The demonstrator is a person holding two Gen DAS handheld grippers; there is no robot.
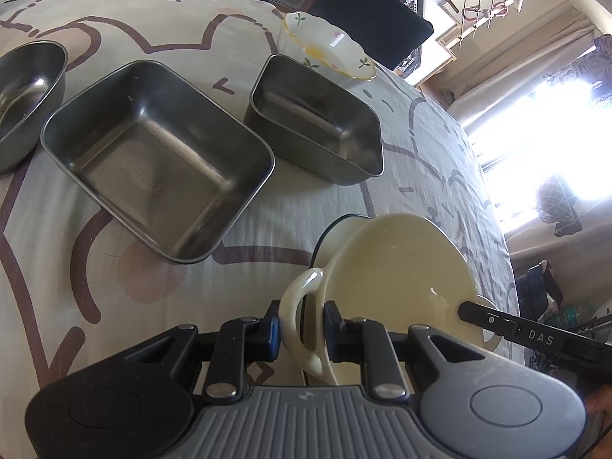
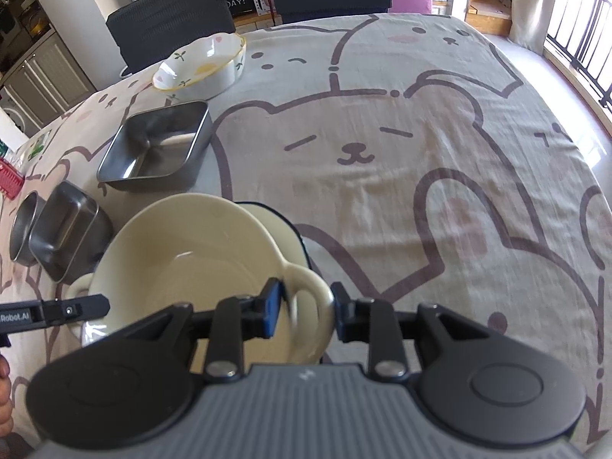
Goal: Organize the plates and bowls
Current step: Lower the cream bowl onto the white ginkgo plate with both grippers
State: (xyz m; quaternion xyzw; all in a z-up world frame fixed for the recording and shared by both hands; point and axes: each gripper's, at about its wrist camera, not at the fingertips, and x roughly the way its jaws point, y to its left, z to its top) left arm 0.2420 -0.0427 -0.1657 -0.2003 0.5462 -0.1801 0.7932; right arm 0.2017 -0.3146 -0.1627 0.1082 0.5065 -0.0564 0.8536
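From the left wrist camera, the left gripper has its pads closed on the near loop handle of a cream two-handled bowl, which tilts above a second cream dish with a dark rim resting on the cloth-covered surface. The tip of the right gripper reaches in at the bowl's far side. Beyond stand a large steel rectangular tray, a smaller steel tray, a round steel bowl at the left edge, and a white scalloped dish with leaf marks just behind the smaller tray, close to a dark chair back. A bright window washes out the right side. From the right wrist camera, the right gripper has its jaws set around the bowl's other loop handle with a visible gap at the right pad, so it does not pinch the handle. The left gripper comes in from the left at the opposite rim. The dark-rimmed dish sits just behind the bowl. This view shows the wide bare stretch of bear-print cloth to the right, which the other camera misses. The steel trays crowd the left side, with the round steel bowl touching the nearer tray and the scalloped dish farther back.
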